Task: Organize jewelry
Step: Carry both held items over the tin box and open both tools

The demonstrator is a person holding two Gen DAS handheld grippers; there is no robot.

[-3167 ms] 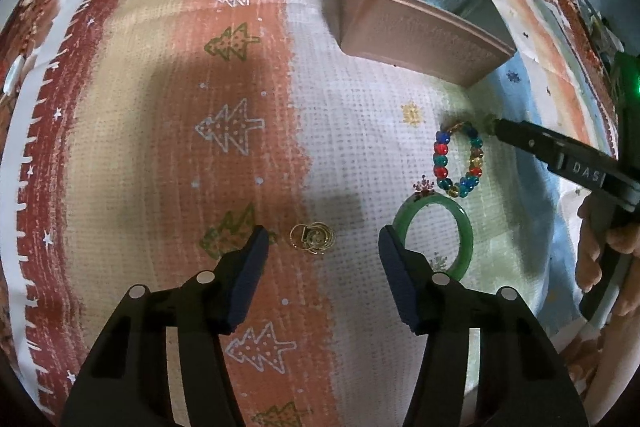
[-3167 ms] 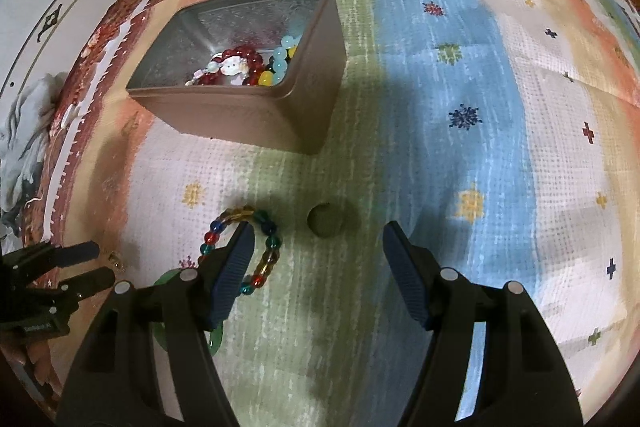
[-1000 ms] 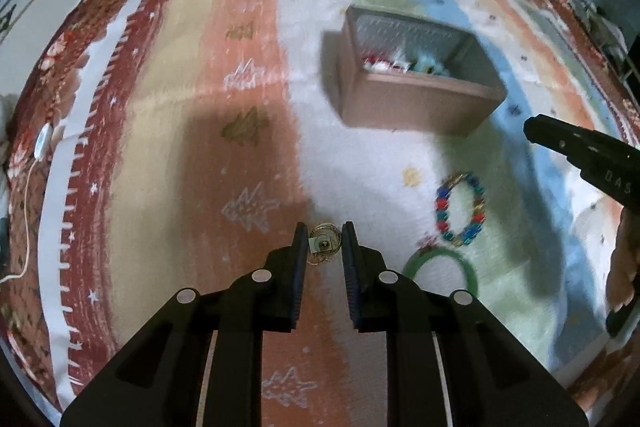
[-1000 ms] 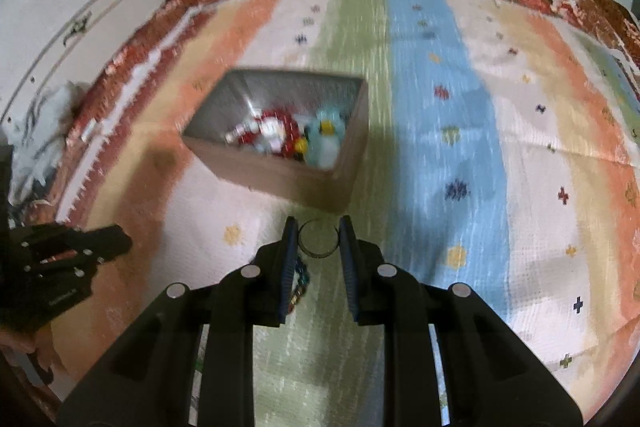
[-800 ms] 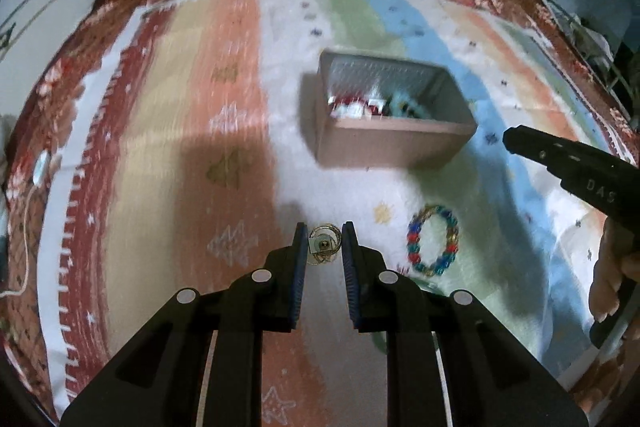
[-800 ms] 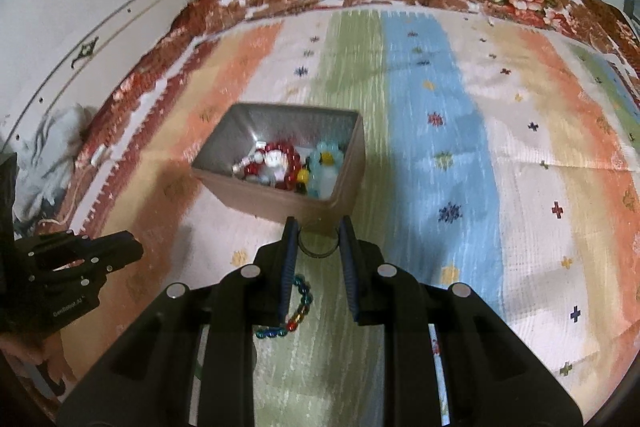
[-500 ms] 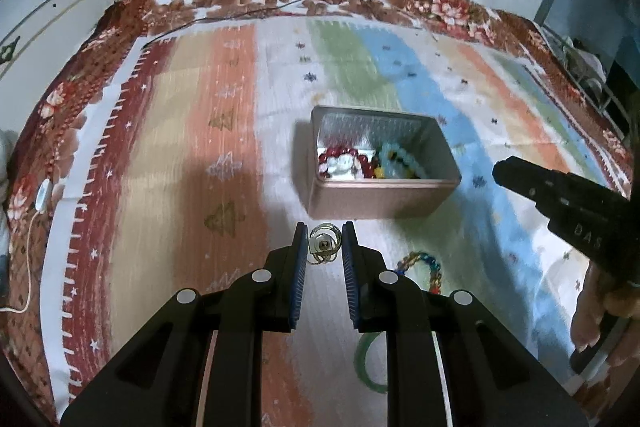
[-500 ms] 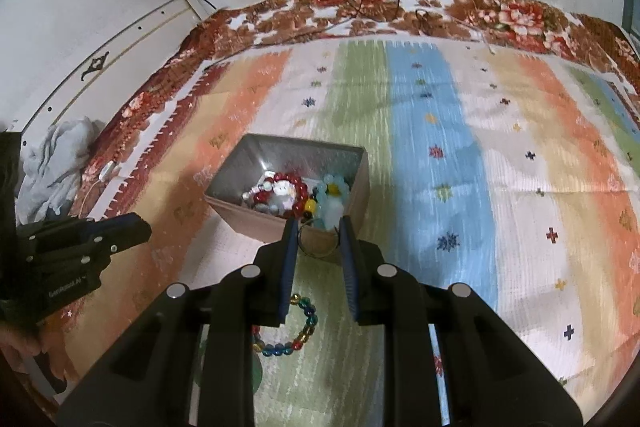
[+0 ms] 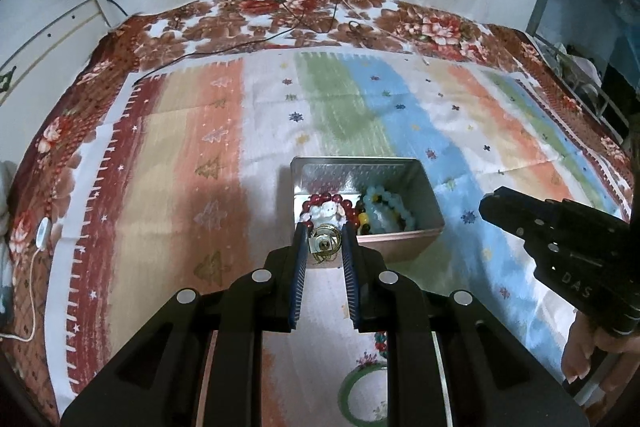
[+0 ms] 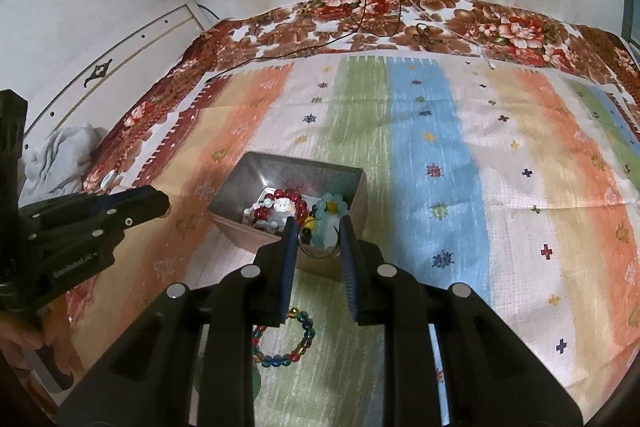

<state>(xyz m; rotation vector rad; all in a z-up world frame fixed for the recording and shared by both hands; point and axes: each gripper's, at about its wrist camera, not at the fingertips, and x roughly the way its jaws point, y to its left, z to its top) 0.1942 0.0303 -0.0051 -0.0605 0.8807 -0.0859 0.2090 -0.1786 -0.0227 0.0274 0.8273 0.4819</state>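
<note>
Left wrist view, gold earring (image 9: 325, 245) pinched in left gripper (image 9: 325, 247), above tin (image 9: 434, 205)

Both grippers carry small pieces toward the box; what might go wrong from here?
1. The gold trinket is pinched only at the tips of the left gripper, short of the box; it could slip onto the cloth.
2. The thin ring in the right gripper sits at the near wall; an early release may miss.
3. Both grippers converge on one small box and may collide.
</note>
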